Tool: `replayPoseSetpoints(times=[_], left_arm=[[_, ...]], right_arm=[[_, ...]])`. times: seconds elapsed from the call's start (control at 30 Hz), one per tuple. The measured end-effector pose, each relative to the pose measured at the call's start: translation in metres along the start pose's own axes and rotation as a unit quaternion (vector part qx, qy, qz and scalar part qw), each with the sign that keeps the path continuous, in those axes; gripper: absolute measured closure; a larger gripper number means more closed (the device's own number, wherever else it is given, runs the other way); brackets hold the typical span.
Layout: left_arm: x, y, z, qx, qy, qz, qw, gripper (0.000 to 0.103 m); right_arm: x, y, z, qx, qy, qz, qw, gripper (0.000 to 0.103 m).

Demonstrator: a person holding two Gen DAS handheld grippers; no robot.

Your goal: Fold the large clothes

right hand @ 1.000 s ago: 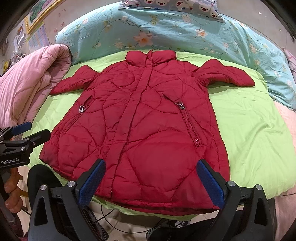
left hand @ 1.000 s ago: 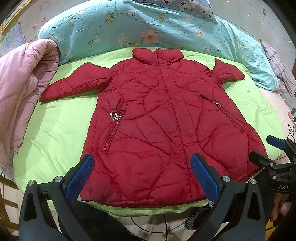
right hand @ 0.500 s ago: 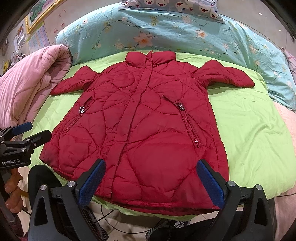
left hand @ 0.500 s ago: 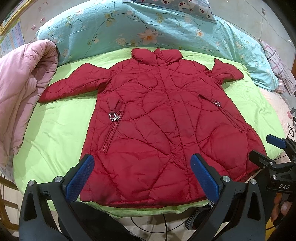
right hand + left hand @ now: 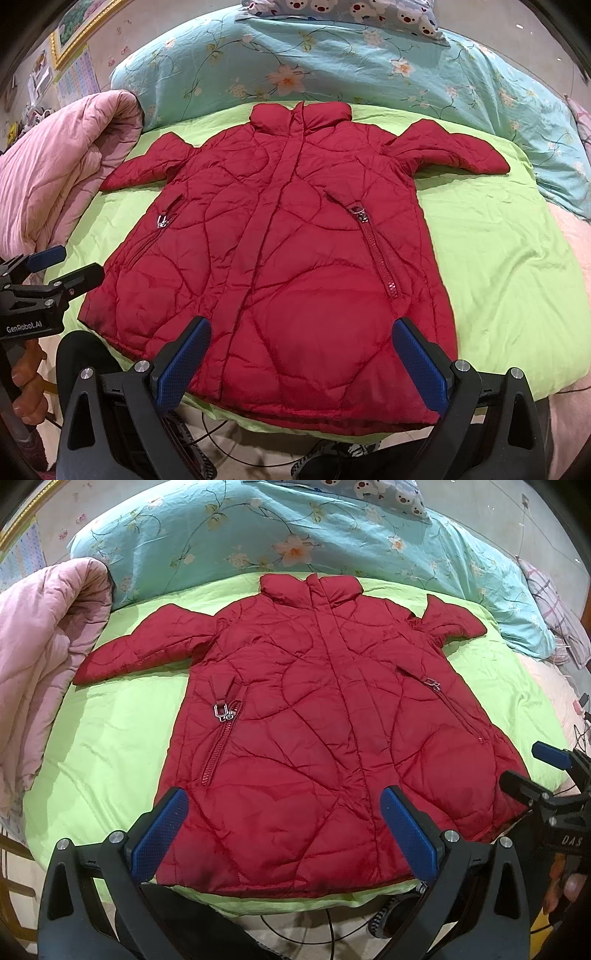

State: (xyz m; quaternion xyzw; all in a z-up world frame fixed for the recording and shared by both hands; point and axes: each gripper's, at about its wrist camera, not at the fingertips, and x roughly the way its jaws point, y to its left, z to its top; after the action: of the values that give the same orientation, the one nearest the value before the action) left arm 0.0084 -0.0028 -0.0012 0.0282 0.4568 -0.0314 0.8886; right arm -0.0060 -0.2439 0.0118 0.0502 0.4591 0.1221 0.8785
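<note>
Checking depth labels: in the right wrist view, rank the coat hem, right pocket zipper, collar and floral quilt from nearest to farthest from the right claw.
1. Coat hem, just beyond the right claw.
2. Right pocket zipper, mid-coat, right.
3. Collar, coat's far end.
4. Floral quilt, behind the collar.

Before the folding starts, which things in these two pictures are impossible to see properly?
- Back of the red quilted jacket: hidden in both views; it lies face up on the green sheet.
- Bear-print pillow: cut by top edge, right wrist view.
- Floor cables: partly behind the left claw.
- Wall poster: too small, right wrist view.
</note>
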Motion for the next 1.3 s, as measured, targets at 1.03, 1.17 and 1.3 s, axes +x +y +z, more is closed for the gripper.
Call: replayPoseSetpoints(times=[1.03, 1.17, 1.3], left_arm=[[0.069, 0.011, 0.058, -0.034, -0.007, -0.028, 0.999, 0.0], [0.082, 0.01, 0.068, -0.033, 0.003, -0.024, 0.9992, 0.0], [0.091, 0.009, 0.077, -0.032, 0.001, -0.021, 0.9993, 0.0]], right_arm=[[0.05, -0.119, 0.087, 0.081, -0.031, -0.021, 0.996, 0.004], [0.064, -0.147, 0.105, 0.102, -0.033, -0.025, 0.994, 0.004], [0.079, -0.178, 0.121, 0.13, -0.032, -0.026, 0.991, 0.004]])
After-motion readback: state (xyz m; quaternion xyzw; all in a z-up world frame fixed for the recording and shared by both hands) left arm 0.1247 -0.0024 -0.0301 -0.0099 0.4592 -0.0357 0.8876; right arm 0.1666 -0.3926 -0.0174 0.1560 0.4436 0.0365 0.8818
